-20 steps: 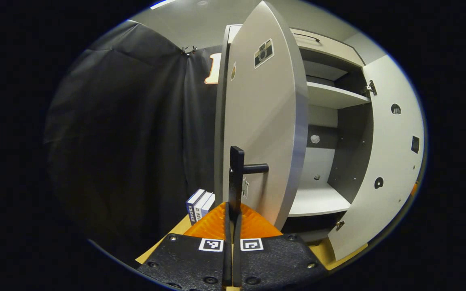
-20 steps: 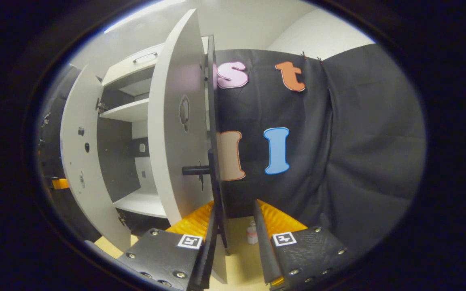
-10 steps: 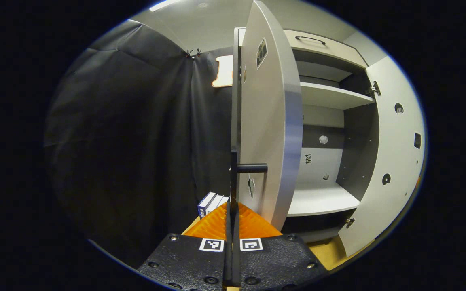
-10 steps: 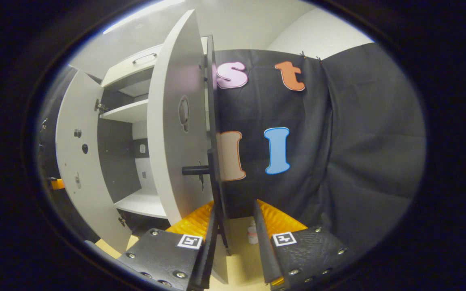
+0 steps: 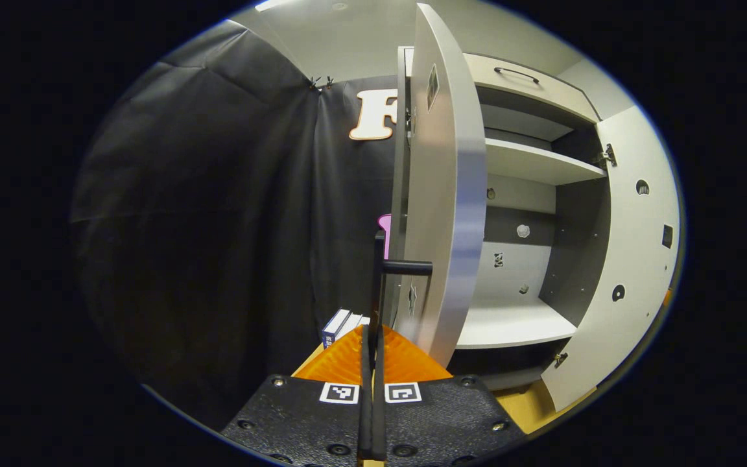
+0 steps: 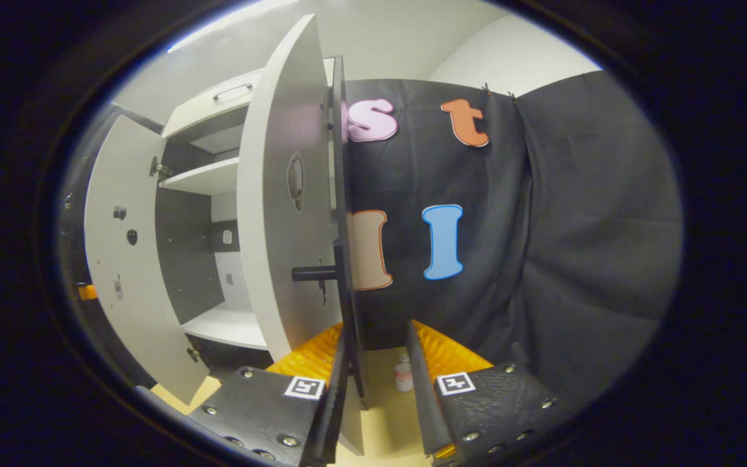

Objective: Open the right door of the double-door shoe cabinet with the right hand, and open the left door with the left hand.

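In the left gripper view the cabinet's left door (image 5: 445, 194) stands edge-on, swung wide. My left gripper (image 5: 372, 344) is shut on its black bar handle (image 5: 379, 279). Beyond it the right door (image 5: 633, 259) hangs open, and the shelves (image 5: 529, 162) inside are bare. In the right gripper view the right door (image 6: 283, 214) is also edge-on and open. Its black handle (image 6: 342, 285) rests against the inner side of one finger (image 6: 338, 370). My right gripper (image 6: 379, 337) is open, with its other finger well clear of the bar. The left door (image 6: 114, 259) shows farther off.
Several books (image 5: 341, 323) stand on the floor by the black cloth wall, beside the cabinet's left side. A small white bottle (image 6: 403, 376) sits on the floor beyond my right gripper. A drawer with a handle (image 5: 516, 71) tops the cabinet.
The left door has swung farther open with my left gripper holding its handle. The right door and right gripper have stayed still.
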A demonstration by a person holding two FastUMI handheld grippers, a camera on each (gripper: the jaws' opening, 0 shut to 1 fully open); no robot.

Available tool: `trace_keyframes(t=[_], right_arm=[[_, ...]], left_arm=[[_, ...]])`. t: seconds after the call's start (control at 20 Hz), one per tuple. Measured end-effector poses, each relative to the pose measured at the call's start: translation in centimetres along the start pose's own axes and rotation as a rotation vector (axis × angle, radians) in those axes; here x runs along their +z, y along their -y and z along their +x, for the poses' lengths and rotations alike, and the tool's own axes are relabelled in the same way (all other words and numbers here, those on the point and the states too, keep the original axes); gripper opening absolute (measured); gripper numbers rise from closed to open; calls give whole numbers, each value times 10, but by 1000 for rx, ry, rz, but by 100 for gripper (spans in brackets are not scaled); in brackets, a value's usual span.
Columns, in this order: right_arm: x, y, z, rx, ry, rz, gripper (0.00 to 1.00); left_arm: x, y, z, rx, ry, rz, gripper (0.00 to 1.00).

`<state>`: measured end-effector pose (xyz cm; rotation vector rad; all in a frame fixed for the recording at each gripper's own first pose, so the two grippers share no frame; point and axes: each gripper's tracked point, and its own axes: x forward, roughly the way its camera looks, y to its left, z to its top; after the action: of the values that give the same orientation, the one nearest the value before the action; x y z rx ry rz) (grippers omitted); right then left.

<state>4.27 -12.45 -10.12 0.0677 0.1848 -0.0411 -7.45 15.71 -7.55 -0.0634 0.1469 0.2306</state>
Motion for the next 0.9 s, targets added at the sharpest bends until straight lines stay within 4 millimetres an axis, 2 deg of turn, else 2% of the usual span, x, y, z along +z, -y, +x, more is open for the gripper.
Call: trace_keyframes(t=[0.35, 0.4, 0.45, 0.6, 0.65, 0.7, 0.9], right_arm=[[0, -1, 1, 7, -2, -11, 49], [0, -1, 0, 7, -2, -12, 41], [0, -1, 1, 8, -2, -12, 49], [1, -1, 0, 9, 0, -10, 49], [0, -1, 1, 10, 0, -8, 41], [0, -1, 0, 11, 2, -8, 49], [0, -1, -1, 5, -1, -14, 49]], left_arm=[[2, -14, 3, -61, -2, 8, 1], [2, -16, 4, -70, -1, 5, 1], [2, -17, 4, -76, -1, 3, 1], [3, -20, 6, -91, 5, -4, 1], [3, -21, 5, -93, 4, -11, 0], [4, -21, 5, -96, 7, -19, 1], [3, -20, 5, -86, 2, -25, 0]])
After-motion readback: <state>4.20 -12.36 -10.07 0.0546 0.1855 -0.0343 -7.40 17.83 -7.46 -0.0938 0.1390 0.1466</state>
